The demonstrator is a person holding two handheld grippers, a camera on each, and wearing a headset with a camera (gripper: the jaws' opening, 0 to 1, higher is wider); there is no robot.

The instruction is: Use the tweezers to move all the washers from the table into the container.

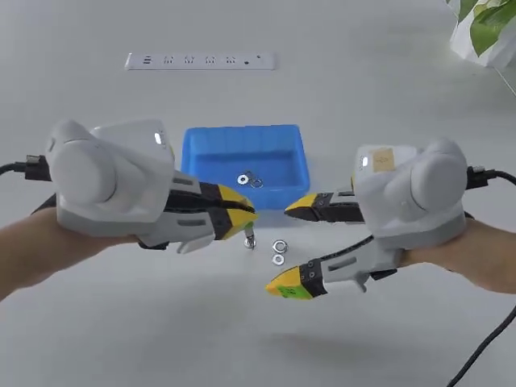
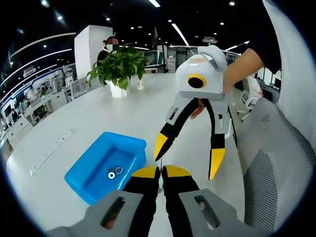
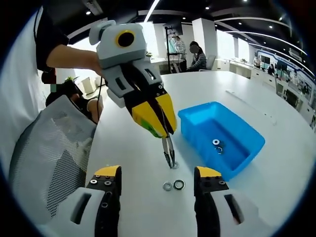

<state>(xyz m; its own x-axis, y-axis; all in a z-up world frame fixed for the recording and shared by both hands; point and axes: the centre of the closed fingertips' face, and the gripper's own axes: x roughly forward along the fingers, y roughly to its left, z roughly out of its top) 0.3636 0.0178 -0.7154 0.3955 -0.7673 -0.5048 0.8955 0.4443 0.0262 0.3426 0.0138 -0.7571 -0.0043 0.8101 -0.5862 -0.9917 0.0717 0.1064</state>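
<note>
As the head view has it, the left claw [image 1: 242, 214] clamps the tweezers [image 1: 249, 237] at 10 o'clock of two loose washers [image 1: 279, 251] on the table [image 1: 121, 330] — right claw [image 1: 288, 246] gaping at 3. Left gripper view: blue container [image 2: 81, 178] at 8 o'clock, washers inside. Right gripper view: tweezers' tips just 12 o'clock of the pair.

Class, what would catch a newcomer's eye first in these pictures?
The bright blue container sits mid-scene, with two washers inside it. In front of it, the left claw is shut on tweezers pointing down at loose washers on the table, while the right claw stands open.
</note>
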